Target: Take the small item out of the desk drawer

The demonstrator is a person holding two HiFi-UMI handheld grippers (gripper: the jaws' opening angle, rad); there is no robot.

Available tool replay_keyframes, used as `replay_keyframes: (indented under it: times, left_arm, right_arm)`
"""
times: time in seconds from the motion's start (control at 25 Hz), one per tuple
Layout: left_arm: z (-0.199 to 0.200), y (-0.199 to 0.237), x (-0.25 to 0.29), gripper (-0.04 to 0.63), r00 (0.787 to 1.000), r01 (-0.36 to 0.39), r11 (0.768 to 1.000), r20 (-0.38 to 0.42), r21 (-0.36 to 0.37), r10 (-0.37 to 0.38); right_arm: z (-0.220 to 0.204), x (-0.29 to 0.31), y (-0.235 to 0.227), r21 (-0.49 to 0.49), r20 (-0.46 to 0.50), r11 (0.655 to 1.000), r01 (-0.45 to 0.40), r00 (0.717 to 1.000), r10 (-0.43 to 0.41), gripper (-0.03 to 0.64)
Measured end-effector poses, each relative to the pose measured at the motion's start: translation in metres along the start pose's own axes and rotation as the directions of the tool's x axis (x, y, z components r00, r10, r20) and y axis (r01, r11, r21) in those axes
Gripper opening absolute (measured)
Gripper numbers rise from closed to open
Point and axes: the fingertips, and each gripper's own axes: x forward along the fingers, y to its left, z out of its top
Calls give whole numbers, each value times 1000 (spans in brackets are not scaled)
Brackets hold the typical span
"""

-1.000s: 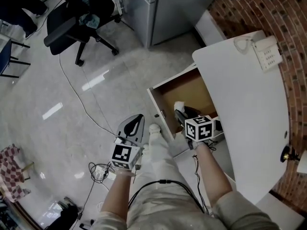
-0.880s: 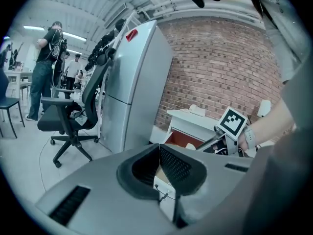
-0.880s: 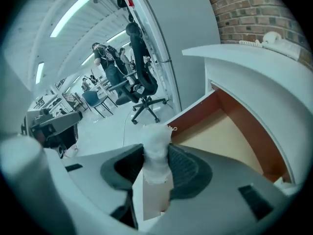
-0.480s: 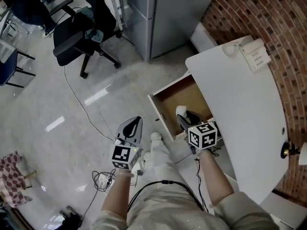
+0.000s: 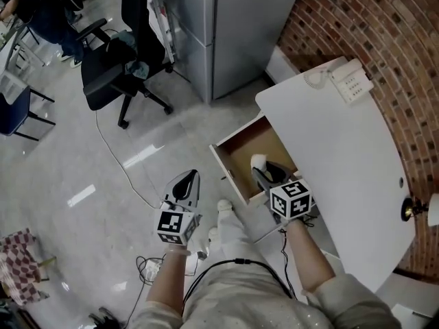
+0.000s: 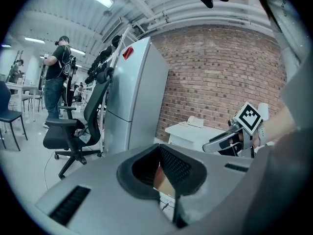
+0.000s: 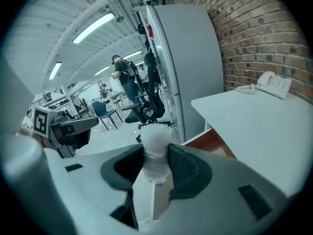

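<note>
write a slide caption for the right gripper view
Right tongs shut on a small white crumpled item, lifted over the open desk drawer beside the white desk.

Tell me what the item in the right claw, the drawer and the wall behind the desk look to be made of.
The small item: white, crinkled and faintly translucent, probably thin plastic wrap or tissue; hard to tell.
The drawer: matte brown inside, likely wood board, with a white-coated front.
The wall: rough red brick, mortar joints visible.
</note>
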Motion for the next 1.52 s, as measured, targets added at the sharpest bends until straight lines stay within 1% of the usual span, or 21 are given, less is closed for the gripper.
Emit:
replay_keyframes:
  times: [0.56,0.92,1.24,1.52]
  left_arm:
    - [48,-8,-23,6,997,-26,999,75,44,23]
    - [62,-8,-38,6,993,-56,997,105,52,50]
    - [78,-1,-53,6,986,-102,993,137,50,95]
    - [94,4,-67,6,975,-135,990,182,29,128]
  right_arm:
    - [40,-46,15,-69,145,998,-13,989,23,163]
    - [60,-66,28,-108,228,994,-24,972,49,163]
    - [80,-80,37,-171,282,985,-16,957,64,161]
    - [96,-92,42,-191,344,981,-11,936,78,161]
